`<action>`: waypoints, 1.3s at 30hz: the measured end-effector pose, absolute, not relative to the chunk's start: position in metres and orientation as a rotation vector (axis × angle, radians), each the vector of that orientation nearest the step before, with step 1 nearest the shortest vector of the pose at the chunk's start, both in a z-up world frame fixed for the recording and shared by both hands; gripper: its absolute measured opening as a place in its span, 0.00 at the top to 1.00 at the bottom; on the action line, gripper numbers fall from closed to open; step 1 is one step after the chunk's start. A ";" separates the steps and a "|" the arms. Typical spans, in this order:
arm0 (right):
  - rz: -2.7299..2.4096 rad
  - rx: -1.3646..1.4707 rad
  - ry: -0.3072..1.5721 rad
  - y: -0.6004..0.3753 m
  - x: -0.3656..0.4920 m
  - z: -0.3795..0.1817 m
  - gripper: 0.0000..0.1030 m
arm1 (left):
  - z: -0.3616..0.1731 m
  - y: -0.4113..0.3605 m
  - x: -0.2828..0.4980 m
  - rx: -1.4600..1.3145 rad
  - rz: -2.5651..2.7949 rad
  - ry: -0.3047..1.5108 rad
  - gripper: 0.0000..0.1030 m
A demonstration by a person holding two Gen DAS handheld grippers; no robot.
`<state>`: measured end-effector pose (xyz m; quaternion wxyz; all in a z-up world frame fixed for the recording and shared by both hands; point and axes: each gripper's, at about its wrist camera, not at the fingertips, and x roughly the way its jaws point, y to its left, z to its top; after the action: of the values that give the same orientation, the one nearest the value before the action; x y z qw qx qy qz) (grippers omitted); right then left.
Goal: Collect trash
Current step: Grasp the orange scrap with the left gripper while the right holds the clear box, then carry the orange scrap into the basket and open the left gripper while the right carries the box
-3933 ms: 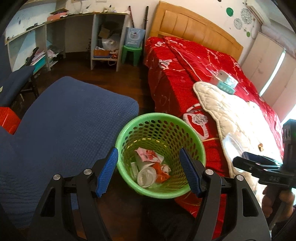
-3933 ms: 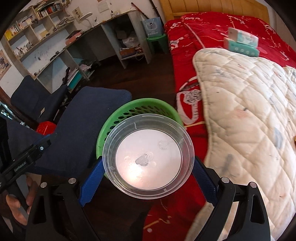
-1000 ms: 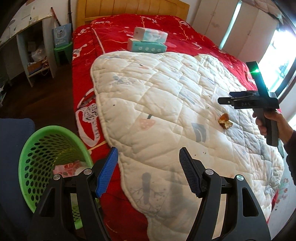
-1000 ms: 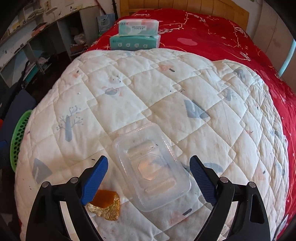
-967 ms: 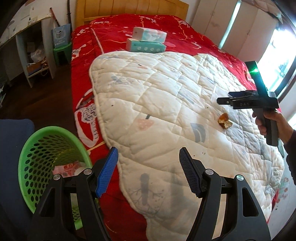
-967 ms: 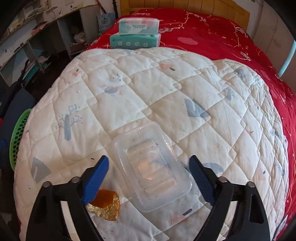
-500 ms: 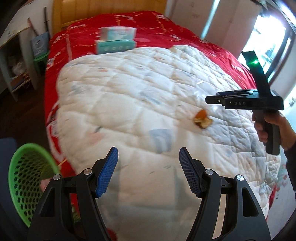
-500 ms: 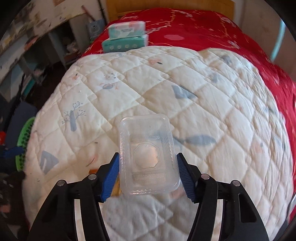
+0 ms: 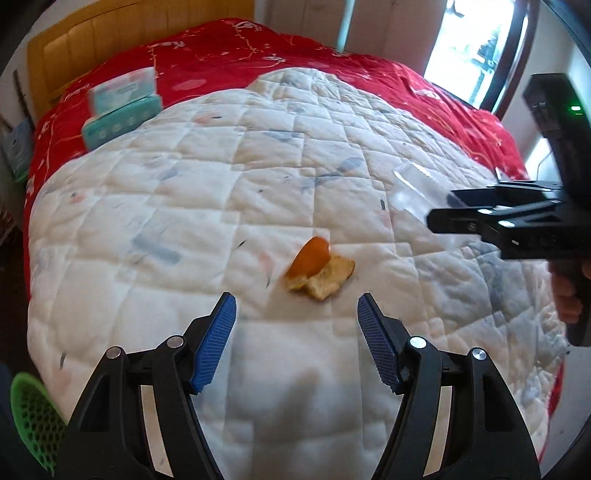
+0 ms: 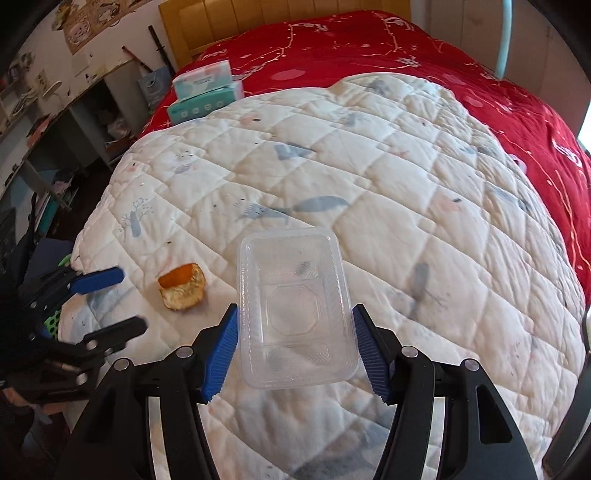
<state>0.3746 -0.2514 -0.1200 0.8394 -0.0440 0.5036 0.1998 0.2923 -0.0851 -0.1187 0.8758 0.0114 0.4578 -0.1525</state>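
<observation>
A piece of orange peel (image 9: pixel 317 269) lies on the white quilt (image 9: pixel 184 221) just ahead of my open, empty left gripper (image 9: pixel 297 343). It also shows in the right wrist view (image 10: pixel 181 286). My right gripper (image 10: pixel 295 350) is shut on a clear rectangular plastic tray (image 10: pixel 295 310) and holds it over the quilt (image 10: pixel 406 166). The tray shows faintly in the left wrist view (image 9: pixel 413 188), ahead of the right gripper (image 9: pixel 517 221). The left gripper shows at the left of the right wrist view (image 10: pixel 107 302). The green trash basket (image 9: pixel 31 417) peeks in at the lower left.
Two stacked tissue packs (image 10: pixel 205 92) lie on the red bedspread (image 10: pixel 369 44) near the wooden headboard (image 10: pixel 280 18). A desk and shelves (image 10: pixel 55 122) stand left of the bed. A bright window (image 9: pixel 476 44) is at the far right.
My right gripper has closed on the clear tray and lifted it off the quilt. My left gripper has swung from the basket side towards the orange peel, which is now close ahead.
</observation>
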 end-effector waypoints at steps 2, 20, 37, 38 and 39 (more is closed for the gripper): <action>0.419 -0.080 1.071 -0.257 0.373 -0.121 0.43 | -0.124 -0.094 0.300 0.041 -0.333 0.967 0.35; 0.418 -0.015 1.067 -0.265 0.345 -0.120 0.43 | -0.130 -0.104 0.312 0.080 -0.322 0.977 0.70; 0.540 0.045 1.024 -0.196 0.255 -0.093 0.43 | -0.062 0.008 0.181 -0.067 -0.177 0.862 0.71; 0.547 0.045 1.023 -0.191 0.251 -0.092 0.43 | -0.058 0.021 0.169 -0.076 -0.154 0.850 0.71; 0.557 0.043 1.021 -0.183 0.245 -0.090 0.43 | -0.055 0.028 0.163 -0.076 -0.137 0.843 0.71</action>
<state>0.2446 -0.1833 -0.0897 0.8355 0.0203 0.4821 0.2628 0.1625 0.0285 -0.0553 0.9095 -0.0369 0.4087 -0.0664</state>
